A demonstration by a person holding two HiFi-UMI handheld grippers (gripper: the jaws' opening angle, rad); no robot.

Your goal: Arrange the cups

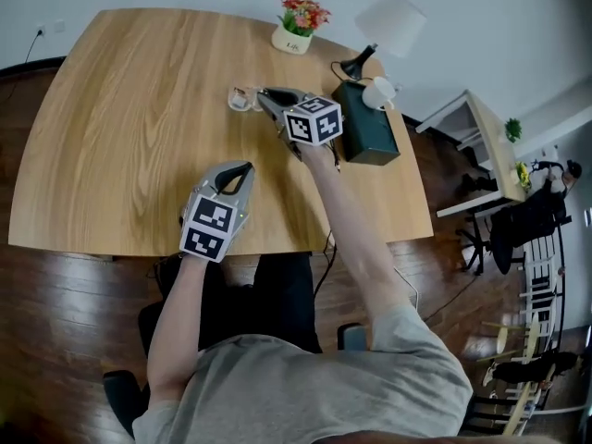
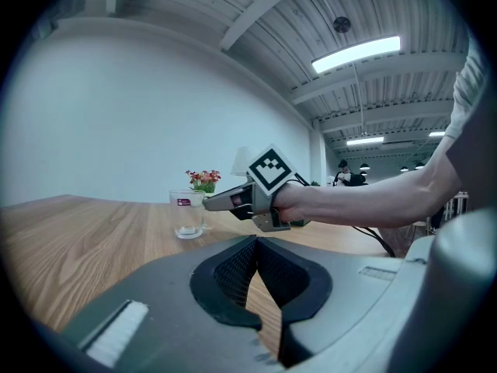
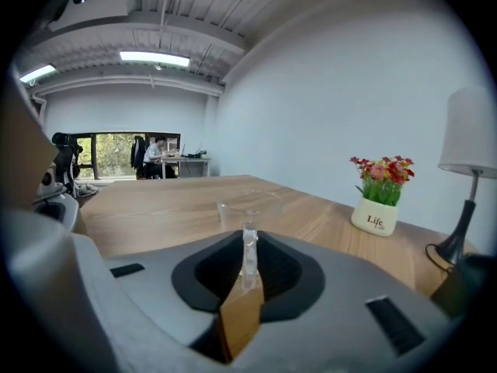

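Note:
A clear glass cup (image 1: 242, 98) stands upright on the wooden table (image 1: 120, 118), toward its far side. My right gripper (image 1: 263, 94) reaches it from the right and is shut on the cup's near wall. In the right gripper view a thin strip of glass (image 3: 248, 243) is pinched between the pads, with the rest of the cup (image 3: 250, 207) beyond. The left gripper view shows the same cup (image 2: 189, 214) with the right gripper (image 2: 208, 203) at its rim. My left gripper (image 1: 244, 168) rests near the table's front edge, jaws together (image 2: 257, 243) and holding nothing.
A white pot of red flowers (image 1: 298, 26) stands at the table's far edge. A white-shaded lamp (image 1: 384, 26) and a dark green box (image 1: 367, 123) sit at the right end, close behind my right hand. Bare wood stretches to the left.

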